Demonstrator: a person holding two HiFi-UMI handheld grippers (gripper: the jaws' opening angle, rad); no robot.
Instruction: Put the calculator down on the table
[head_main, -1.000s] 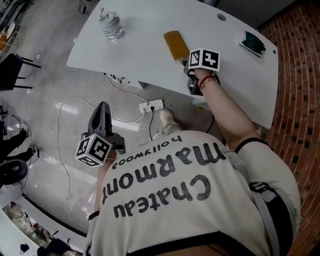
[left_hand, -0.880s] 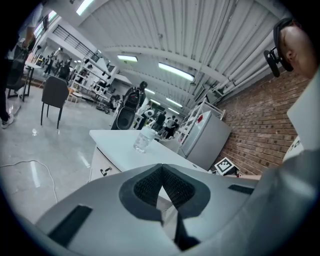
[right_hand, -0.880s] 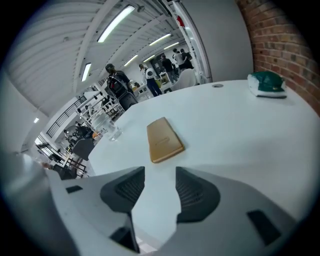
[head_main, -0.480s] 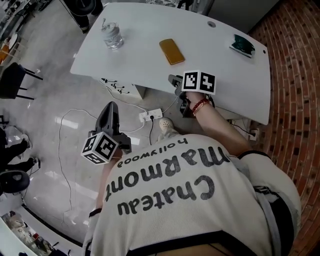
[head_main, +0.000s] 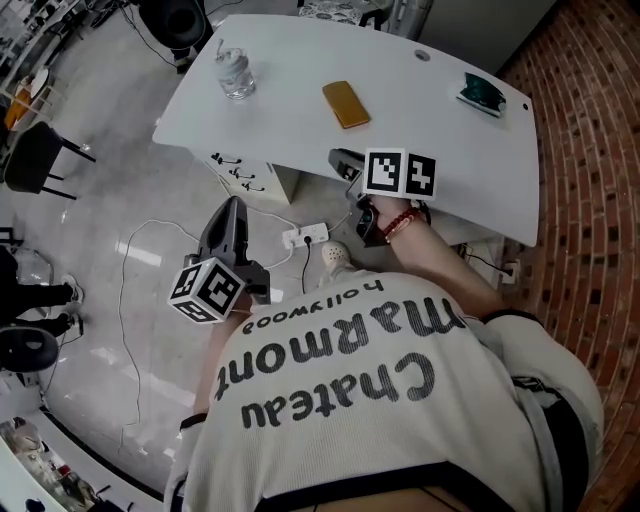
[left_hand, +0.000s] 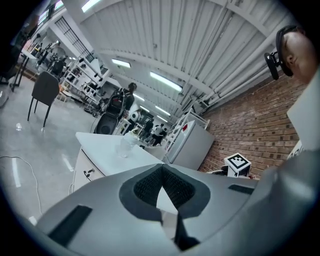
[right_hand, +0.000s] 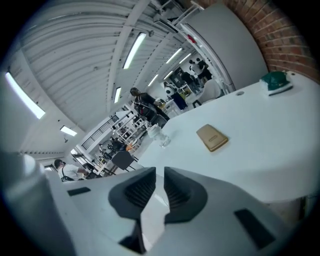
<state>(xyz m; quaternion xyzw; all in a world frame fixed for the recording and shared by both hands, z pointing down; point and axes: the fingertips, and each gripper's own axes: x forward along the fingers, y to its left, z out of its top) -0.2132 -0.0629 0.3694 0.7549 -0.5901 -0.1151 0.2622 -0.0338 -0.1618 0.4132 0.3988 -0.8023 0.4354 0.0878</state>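
Note:
The calculator (head_main: 346, 104), a flat yellow-brown slab, lies on the white table (head_main: 450, 150), and it also shows in the right gripper view (right_hand: 212, 137). My right gripper (head_main: 345, 162) is over the table's near edge, well short of the calculator and not touching it. Its jaws (right_hand: 160, 174) are closing with a narrow gap and nothing between them. My left gripper (head_main: 234, 206) hangs over the floor to the left of the table, below its top. Its jaws (left_hand: 161, 168) meet at the tips and hold nothing.
A crumpled clear water bottle (head_main: 236, 75) stands at the table's far left and a dark green object (head_main: 482, 90) at its far right. A white cabinet (head_main: 245, 170) sits under the table. A power strip (head_main: 305, 237) with cables lies on the floor. A brick wall (head_main: 590, 150) runs along the right.
My right gripper has drawn back from beside the calculator to the table's near edge, and its jaws have narrowed. The left gripper has risen a little toward the table.

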